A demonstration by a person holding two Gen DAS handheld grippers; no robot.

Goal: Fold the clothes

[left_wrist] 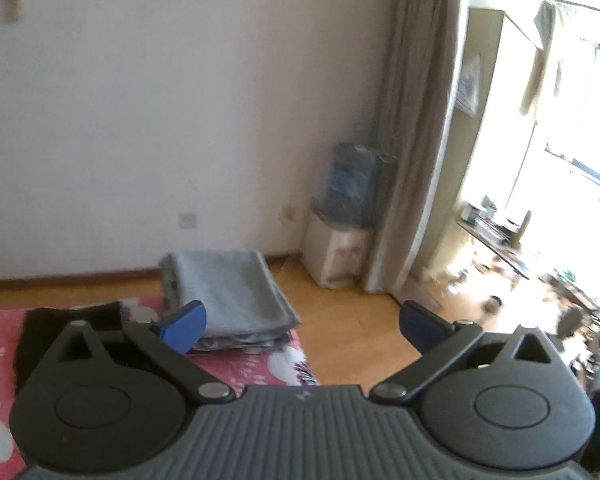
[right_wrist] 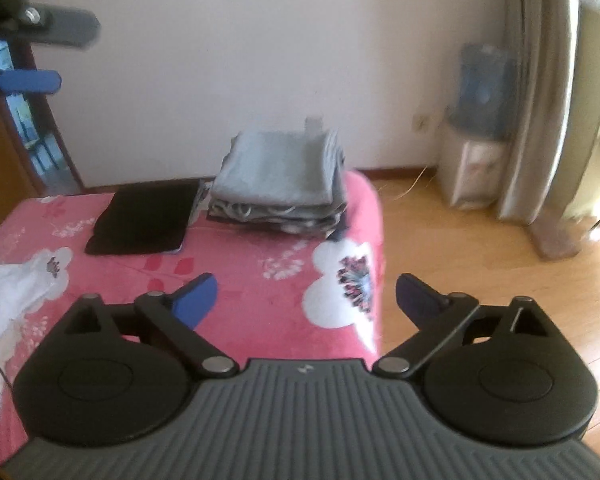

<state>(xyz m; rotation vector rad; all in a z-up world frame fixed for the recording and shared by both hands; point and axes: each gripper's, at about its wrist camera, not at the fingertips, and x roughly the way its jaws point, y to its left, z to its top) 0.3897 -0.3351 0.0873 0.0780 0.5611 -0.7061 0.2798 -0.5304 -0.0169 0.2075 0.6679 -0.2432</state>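
A bed (right_wrist: 260, 280) with a pink flowered cover fills the lower part of the right wrist view, standing on a wooden floor (right_wrist: 480, 260). At its far corner sits a stack of folded clothes (right_wrist: 280, 184), grey on top, with a folded black garment (right_wrist: 144, 216) lying flat just beside it. A crumpled white cloth (right_wrist: 8, 292) lies at the bed's left edge. The left gripper (left_wrist: 302, 326) and the right gripper (right_wrist: 306, 300) are both spread wide and empty, well above the cover.
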